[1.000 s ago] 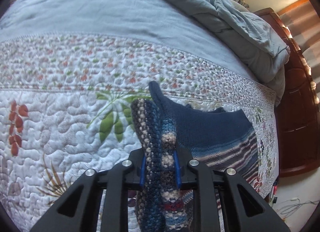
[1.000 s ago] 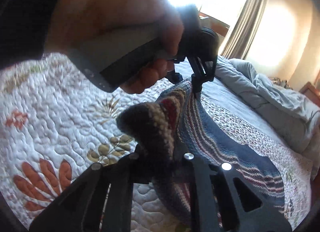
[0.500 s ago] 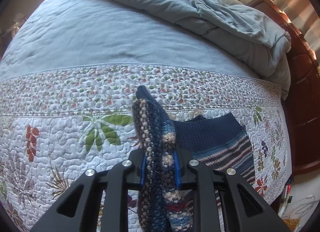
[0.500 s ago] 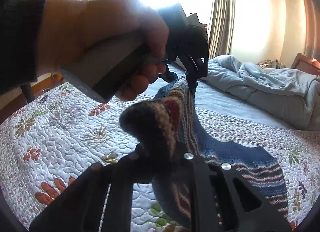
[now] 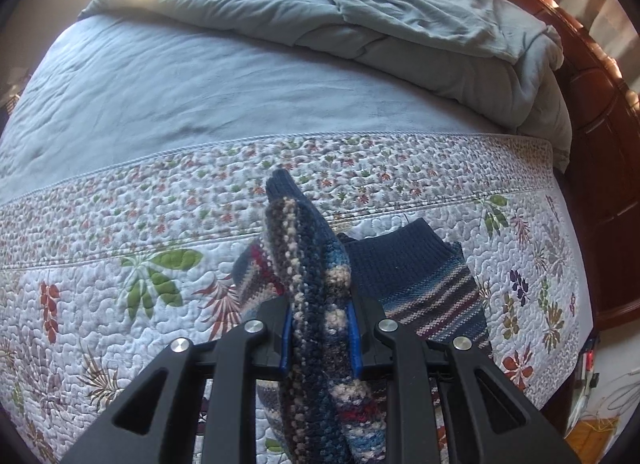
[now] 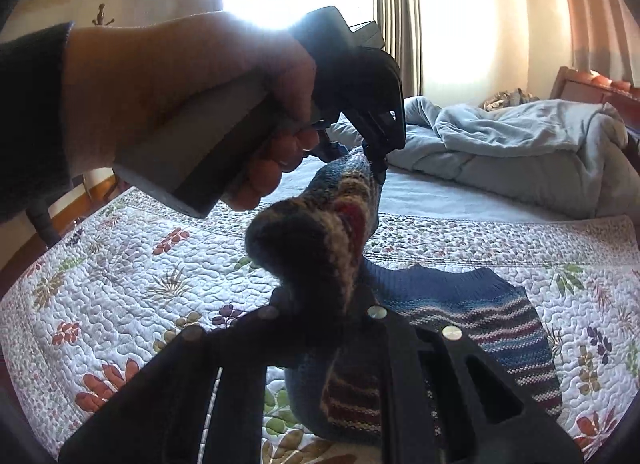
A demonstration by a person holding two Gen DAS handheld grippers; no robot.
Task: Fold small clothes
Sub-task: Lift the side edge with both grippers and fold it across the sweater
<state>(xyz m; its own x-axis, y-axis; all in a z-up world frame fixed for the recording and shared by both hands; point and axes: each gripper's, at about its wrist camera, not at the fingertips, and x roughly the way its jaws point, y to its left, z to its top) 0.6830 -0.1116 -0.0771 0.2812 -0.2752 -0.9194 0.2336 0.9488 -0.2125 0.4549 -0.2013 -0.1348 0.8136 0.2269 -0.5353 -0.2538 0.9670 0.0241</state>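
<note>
A small knitted sweater (image 5: 424, 276), navy at the neck with blue, red and cream stripes, is partly lifted off the flowered quilt (image 5: 120, 248). My left gripper (image 5: 320, 334) is shut on a bunched edge of it, which sticks up between the blue pads. My right gripper (image 6: 320, 304) is shut on another thick fold of the same sweater (image 6: 472, 312). In the right wrist view a hand holds the left gripper (image 6: 378, 161) above the bed, pinching the knit. The striped body still lies on the quilt below both grippers.
A crumpled grey duvet (image 5: 400, 15) is heaped at the far side of the bed on a grey sheet (image 5: 200, 91). A dark wooden bed frame (image 5: 600, 167) runs along the right. Curtains (image 6: 396, 15) hang by a bright window.
Both grippers have risen and drawn back with the sweater in them, so more of the bed shows. The knit edge hangs higher off the quilt.
</note>
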